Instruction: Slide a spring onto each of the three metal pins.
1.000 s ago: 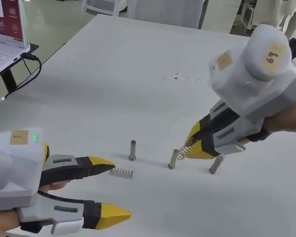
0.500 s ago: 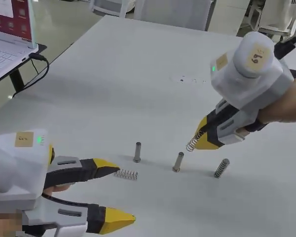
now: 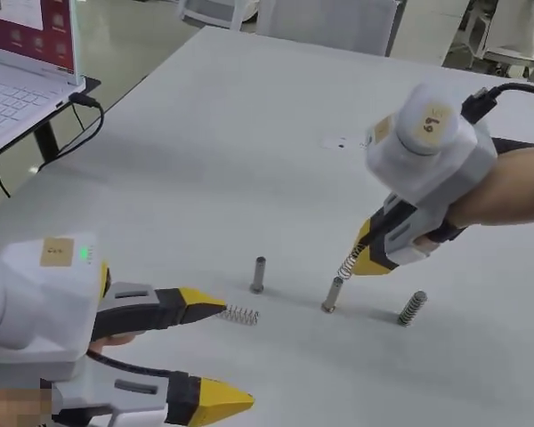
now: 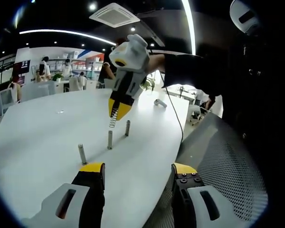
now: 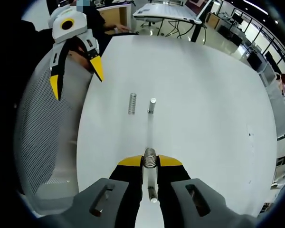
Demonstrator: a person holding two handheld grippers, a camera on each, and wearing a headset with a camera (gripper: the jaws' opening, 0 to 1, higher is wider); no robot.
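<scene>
The spring hangs tilted from the right gripper, which pinches its top end so the low end can drop onto the pin just under the tip. The left gripper sits spread wide beside a loose spring, likely to grab it next.

On table, in a row: left pin with loose spring lying just before it, middle pin just below held spring in right gripper, right pin inside third spring; laptop far left
</scene>
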